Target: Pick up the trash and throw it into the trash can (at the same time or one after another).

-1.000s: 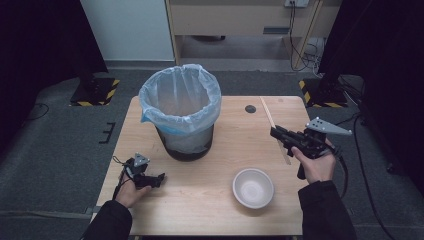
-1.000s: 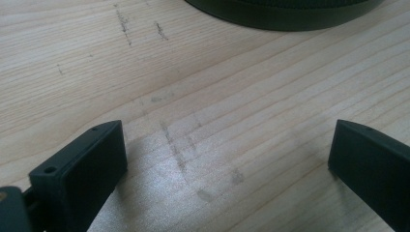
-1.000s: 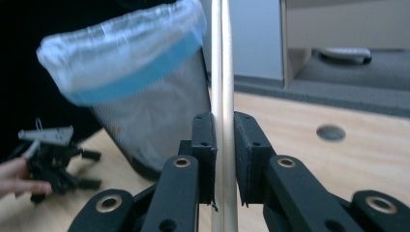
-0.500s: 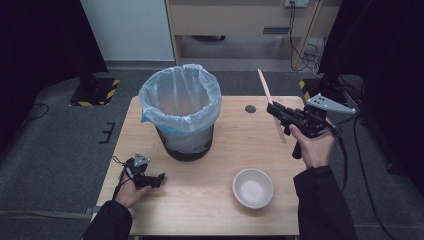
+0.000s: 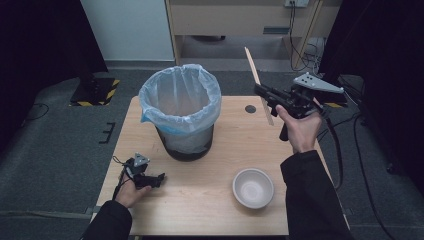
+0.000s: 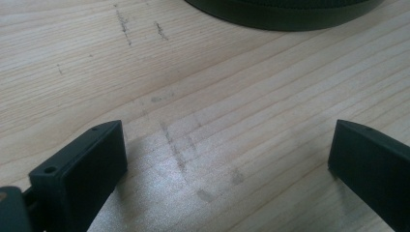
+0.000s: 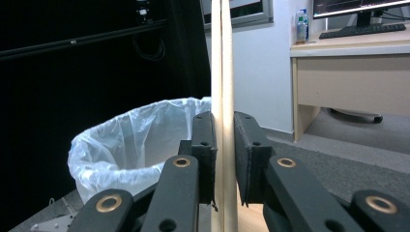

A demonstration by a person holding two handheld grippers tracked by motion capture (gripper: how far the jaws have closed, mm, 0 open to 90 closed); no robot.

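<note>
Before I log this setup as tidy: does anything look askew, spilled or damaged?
Nothing is spilled or broken. The bin's liner sits crumpled and uneven around its rim, and grey scuff marks streak the table. The white bowl stands upright and looks empty.

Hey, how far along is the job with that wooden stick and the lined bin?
Done: the right gripper has the wooden stick clamped and off the table, held upright. In hand: it is carried in the air to the right of the lined bin. Left: probably moving it over the bin and dropping it in. The left gripper rests open on the table; the white bowl sits untouched.
</note>
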